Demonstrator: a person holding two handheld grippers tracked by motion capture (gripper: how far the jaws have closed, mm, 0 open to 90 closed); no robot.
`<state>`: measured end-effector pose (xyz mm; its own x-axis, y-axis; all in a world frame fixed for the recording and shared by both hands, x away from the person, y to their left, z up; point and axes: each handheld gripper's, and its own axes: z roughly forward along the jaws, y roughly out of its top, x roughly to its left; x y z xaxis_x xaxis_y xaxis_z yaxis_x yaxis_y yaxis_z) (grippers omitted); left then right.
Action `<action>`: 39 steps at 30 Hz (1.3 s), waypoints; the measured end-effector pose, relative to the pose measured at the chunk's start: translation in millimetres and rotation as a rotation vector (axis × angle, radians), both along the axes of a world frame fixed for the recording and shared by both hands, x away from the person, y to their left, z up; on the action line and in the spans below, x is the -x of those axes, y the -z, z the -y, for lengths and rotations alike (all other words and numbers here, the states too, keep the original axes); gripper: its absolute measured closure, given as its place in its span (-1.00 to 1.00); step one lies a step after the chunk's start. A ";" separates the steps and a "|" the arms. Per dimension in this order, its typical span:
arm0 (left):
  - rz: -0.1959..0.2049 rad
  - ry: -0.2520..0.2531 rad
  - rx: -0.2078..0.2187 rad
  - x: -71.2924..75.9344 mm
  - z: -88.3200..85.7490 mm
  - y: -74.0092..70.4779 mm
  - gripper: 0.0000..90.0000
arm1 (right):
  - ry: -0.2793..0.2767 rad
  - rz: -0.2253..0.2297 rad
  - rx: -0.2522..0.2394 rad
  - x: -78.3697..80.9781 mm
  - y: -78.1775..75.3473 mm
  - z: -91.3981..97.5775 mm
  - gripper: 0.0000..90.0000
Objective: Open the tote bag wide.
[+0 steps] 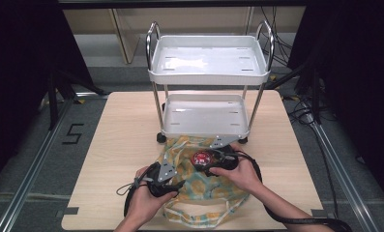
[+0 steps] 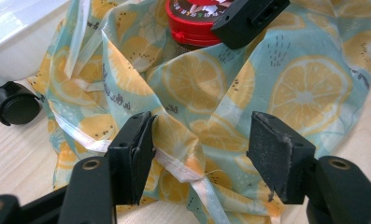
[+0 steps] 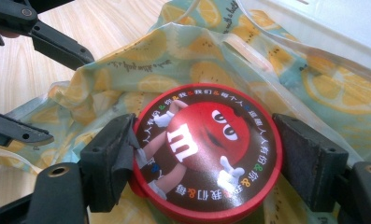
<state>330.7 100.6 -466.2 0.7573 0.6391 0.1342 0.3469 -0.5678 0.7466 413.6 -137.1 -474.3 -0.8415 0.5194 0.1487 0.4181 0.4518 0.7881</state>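
Note:
A thin bag (image 1: 199, 193) printed with lemon slices lies crumpled on the wooden table, in front of the cart. A jar with a red lid (image 1: 200, 158) carrying a red cartoon candy figure sits in the bag's folds. My right gripper (image 1: 204, 164) is shut on the jar lid (image 3: 206, 140), one pad on each side of its rim. My left gripper (image 1: 177, 186) is at the bag's near left. Its jaws stand wide over a bunched fold of the bag (image 2: 295, 88), and the left pad (image 2: 139, 154) touches the fabric. The jar (image 2: 192, 28) shows beyond it.
A white two-tier cart (image 1: 209, 72) with chrome posts stands on the table just behind the bag; one black wheel (image 2: 12, 105) is close to the bag's edge. Bare wooden table (image 1: 126, 125) lies to the left and right. Cables trail from both grippers.

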 end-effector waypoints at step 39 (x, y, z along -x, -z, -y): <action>-0.157 0.243 -0.183 -0.8 37.8 17.2 1.00 | 0.006 -0.015 -0.012 10.0 -5.2 7.5 -0.43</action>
